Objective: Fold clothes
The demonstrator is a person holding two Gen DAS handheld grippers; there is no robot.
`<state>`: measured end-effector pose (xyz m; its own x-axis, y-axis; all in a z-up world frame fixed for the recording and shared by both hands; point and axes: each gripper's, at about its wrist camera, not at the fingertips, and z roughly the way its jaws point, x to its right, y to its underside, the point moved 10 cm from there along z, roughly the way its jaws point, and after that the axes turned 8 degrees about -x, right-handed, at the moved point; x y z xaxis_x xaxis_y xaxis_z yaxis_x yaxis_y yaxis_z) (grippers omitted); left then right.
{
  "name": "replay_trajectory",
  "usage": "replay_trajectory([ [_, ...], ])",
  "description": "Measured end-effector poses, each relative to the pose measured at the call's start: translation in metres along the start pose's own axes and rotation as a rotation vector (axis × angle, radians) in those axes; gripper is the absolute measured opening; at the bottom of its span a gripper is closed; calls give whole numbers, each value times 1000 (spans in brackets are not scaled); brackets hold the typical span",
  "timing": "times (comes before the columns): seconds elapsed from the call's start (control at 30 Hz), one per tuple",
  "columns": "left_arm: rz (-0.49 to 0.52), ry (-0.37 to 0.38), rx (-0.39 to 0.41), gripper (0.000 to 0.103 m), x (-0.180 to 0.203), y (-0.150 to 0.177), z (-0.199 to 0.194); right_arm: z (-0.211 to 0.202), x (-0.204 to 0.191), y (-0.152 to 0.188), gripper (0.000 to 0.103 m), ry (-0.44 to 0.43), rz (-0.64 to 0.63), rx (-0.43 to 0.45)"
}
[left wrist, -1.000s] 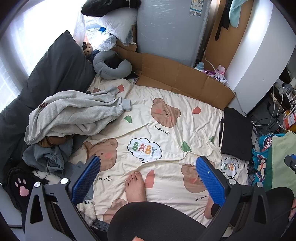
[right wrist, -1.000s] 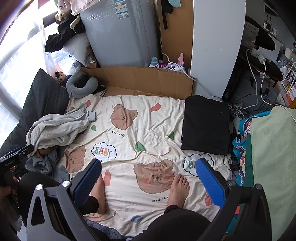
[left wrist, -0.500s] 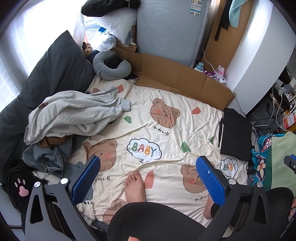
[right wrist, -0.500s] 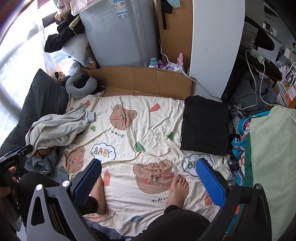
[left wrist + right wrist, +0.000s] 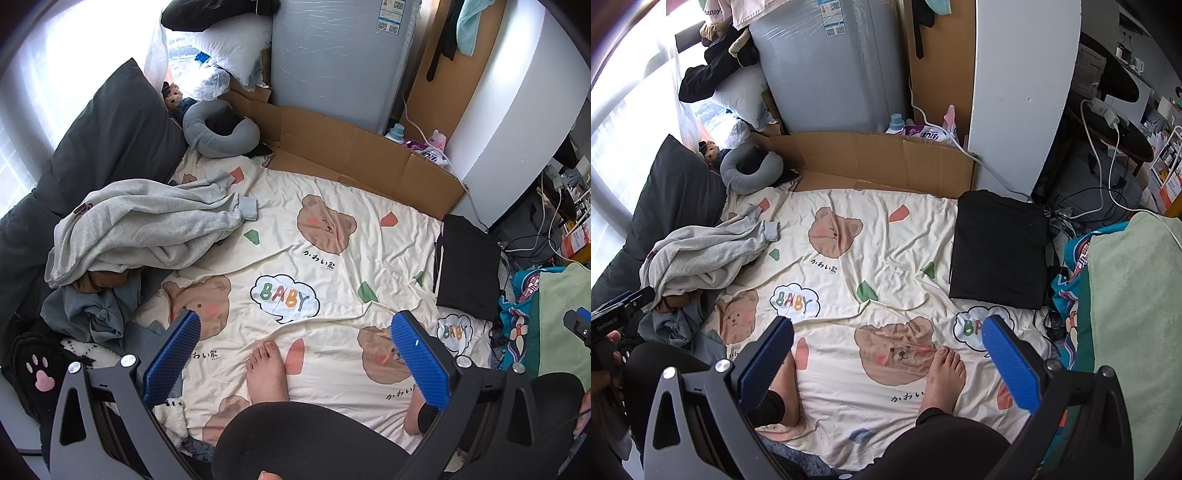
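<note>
- My left gripper and right gripper both hang with jaws wide, holding nothing.
- The grey sweatshirt lies ahead-left of my left jaws, stretched crosswise, nearer that hand.

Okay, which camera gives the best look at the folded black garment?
The right wrist view: the folded black garment lies nearly whole and square-on at the sheet's edge. In the left wrist view it sits farther toward the frame's edge, smaller and skewed.
</note>
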<state>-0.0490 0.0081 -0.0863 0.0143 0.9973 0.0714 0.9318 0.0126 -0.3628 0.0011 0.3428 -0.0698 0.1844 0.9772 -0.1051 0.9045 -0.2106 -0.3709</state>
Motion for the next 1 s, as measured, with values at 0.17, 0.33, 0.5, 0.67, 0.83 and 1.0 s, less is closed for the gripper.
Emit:
replay_trajectory([
  [0.17, 2, -2, 1, 103, 0, 0, 0, 0, 0, 0, 103, 3, -4, 0],
  [0.33, 3, -5, 2, 103, 1, 0, -1, 0, -2, 0, 103, 2, -4, 1],
  [0.5, 4, -12, 8, 103, 0, -1, -1, -1, -2, 0, 103, 0, -2, 6],
  [0.67, 0, -12, 9, 103, -1, -1, -1, -1, -2, 0, 103, -6, -1, 4],
  [0.83, 0, -12, 8, 103, -2, -1, -2, -2, -3, -3, 103, -10, 2, 4],
  [1.0, -8, -24, 10, 103, -4, -1, -3, -3, -3, -5, 103, -10, 5, 19],
])
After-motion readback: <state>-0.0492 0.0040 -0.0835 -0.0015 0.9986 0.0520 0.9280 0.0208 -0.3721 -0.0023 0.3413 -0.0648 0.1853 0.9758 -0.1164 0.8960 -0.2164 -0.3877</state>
